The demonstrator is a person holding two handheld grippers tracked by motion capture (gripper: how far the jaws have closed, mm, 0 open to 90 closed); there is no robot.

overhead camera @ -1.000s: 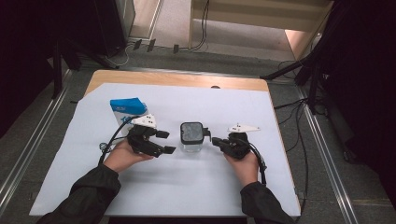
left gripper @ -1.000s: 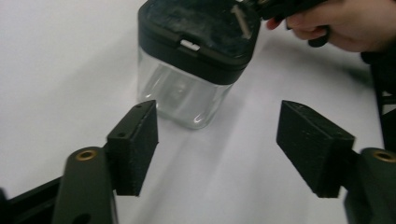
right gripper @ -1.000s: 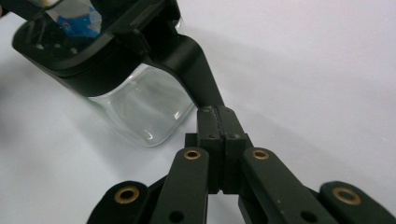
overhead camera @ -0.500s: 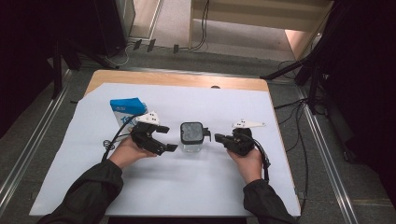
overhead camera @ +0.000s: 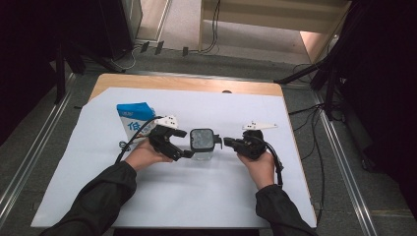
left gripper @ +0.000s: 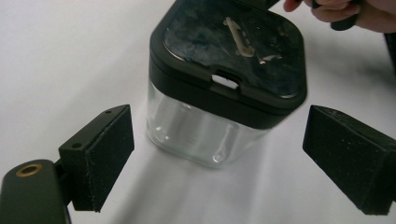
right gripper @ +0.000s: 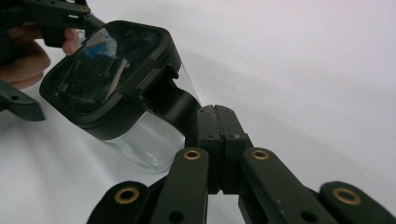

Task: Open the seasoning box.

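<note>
A clear square jar (overhead camera: 202, 143) with a black lid (left gripper: 233, 44) stands mid-table on the white sheet. My left gripper (overhead camera: 183, 144) comes in from its left. The jaws have just been opening and now stand wide, with the jar (left gripper: 196, 126) just ahead between the two pads (left gripper: 100, 156), neither of which touches it. My right gripper (overhead camera: 227, 142) is at the jar's right side. Its jaws are shut (right gripper: 215, 112), and their tips rest against a black tab (right gripper: 170, 100) that sticks out from the lid. I cannot tell whether the tab is pinched.
A blue and white carton (overhead camera: 132, 120) stands just behind my left hand. The white sheet (overhead camera: 196, 196) covers most of the wooden table (overhead camera: 187, 82). Cables trail from both grippers toward the person.
My left gripper has moved right, up to the jar, and its jaws have spread wider. The right gripper and the jar have stayed put.
</note>
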